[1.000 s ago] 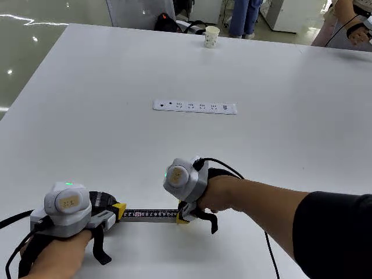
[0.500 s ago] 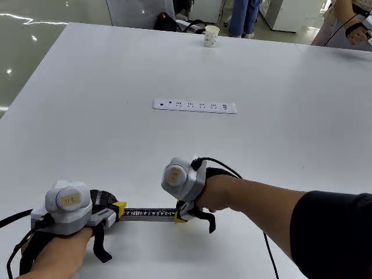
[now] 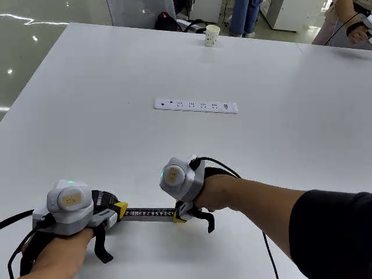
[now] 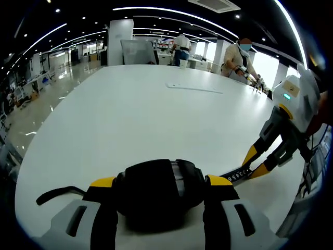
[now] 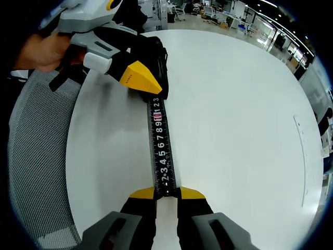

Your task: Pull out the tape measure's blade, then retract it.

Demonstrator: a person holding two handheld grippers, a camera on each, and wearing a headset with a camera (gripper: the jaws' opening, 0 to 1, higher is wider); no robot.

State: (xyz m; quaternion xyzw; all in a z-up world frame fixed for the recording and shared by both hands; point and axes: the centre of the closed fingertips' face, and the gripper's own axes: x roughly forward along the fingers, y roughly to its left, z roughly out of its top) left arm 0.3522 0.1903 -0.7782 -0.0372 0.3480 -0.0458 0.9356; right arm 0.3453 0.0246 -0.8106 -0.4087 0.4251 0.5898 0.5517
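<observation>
At the table's [image 3: 70,145] near edge, the left gripper [image 3: 116,210] is clamping the black case [image 4: 158,190] between its yellow-tipped jaws, squeezing it from both sides. The blade [image 5: 158,138] is lying flat on the tabletop, running out of the case straight to the right gripper [image 5: 167,194], which is pinching the blade's end, numerals facing up. Farther off, a power strip [image 3: 196,106] is lying mid-table, and a cup [image 3: 212,36] is standing near the far edge.
</observation>
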